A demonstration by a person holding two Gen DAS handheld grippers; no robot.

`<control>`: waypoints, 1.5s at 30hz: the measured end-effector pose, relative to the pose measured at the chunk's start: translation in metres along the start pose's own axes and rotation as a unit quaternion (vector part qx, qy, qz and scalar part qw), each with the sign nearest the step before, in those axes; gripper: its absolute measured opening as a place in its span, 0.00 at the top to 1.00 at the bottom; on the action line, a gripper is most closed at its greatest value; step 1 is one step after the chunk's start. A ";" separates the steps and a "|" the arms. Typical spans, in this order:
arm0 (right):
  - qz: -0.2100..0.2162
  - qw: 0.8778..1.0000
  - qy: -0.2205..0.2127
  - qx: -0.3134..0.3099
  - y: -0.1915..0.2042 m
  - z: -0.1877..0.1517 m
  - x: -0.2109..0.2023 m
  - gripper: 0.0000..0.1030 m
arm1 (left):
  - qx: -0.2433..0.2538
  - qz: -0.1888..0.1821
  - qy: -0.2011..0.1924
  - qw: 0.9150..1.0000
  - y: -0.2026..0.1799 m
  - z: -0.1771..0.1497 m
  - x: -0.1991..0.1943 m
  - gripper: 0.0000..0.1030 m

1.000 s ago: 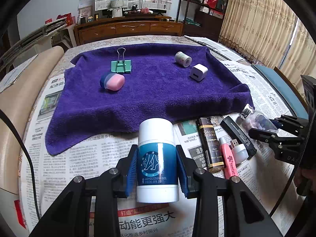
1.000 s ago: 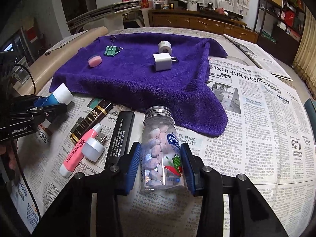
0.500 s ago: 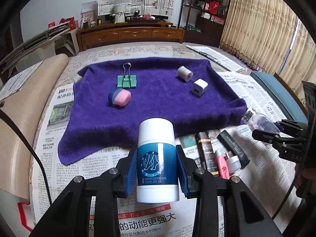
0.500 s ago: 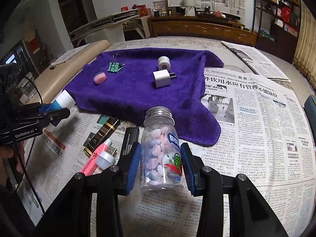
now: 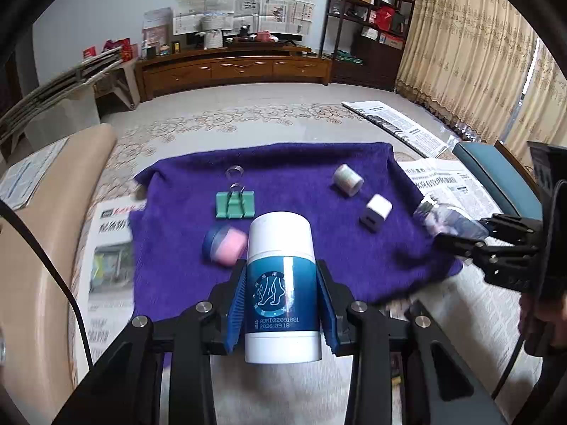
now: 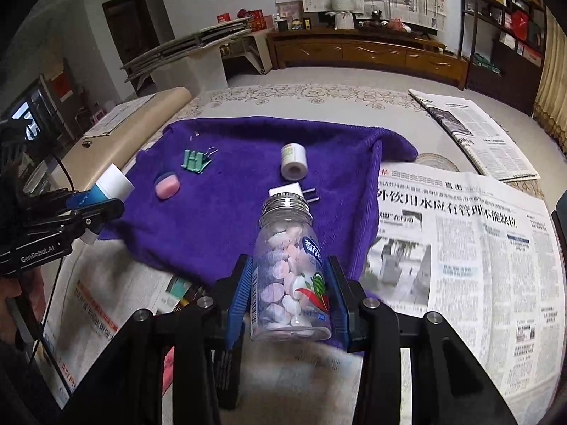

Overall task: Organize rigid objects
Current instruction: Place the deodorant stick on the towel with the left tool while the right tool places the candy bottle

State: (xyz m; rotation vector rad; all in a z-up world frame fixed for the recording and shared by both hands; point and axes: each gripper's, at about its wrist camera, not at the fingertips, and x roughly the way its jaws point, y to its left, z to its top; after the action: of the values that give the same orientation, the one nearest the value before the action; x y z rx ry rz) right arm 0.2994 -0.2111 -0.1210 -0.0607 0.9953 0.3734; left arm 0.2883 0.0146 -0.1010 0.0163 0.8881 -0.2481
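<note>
My left gripper (image 5: pixel 281 304) is shut on a white and blue stick tube (image 5: pixel 281 283), held above the near edge of the purple towel (image 5: pixel 301 248). My right gripper (image 6: pixel 290 290) is shut on a clear candy bottle (image 6: pixel 288 269) with a metal neck, held over the towel's near right corner (image 6: pixel 248 219). On the towel lie a green binder clip (image 5: pixel 235 204), a pink and blue case (image 5: pixel 225 244), a tape roll (image 5: pixel 348 180) and a white charger plug (image 5: pixel 375 212). The right gripper with its bottle (image 5: pixel 450 223) shows at right in the left wrist view.
Newspapers (image 6: pixel 460 248) cover the table around the towel. A beige padded edge (image 5: pixel 42 248) runs along the left. A folded newspaper (image 6: pixel 471 131) lies far right. A few small items lie on the paper under my right gripper, mostly hidden.
Both grippers have risen and moved forward toward the towel, each still holding its object. The items on the newspaper have dropped out of sight below.
</note>
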 end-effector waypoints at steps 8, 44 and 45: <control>-0.004 0.998 0.052 -0.025 0.002 0.009 0.038 0.61 | 0.010 -0.020 0.024 0.999 -0.005 0.020 0.042 0.66; -0.012 0.998 0.016 -0.061 0.008 0.015 0.033 0.40 | 0.068 0.038 0.047 0.996 -0.028 0.022 0.062 0.18; -0.014 0.998 0.011 -0.063 0.008 0.015 0.026 0.35 | 0.060 0.036 0.037 0.997 -0.027 0.020 0.053 0.13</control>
State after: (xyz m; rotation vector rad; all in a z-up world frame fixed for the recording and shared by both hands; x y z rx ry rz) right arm 0.3210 -0.1929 -0.1330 -0.1923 0.9911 0.4107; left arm 0.3296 -0.0254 -0.1263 0.1697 0.9438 -0.2350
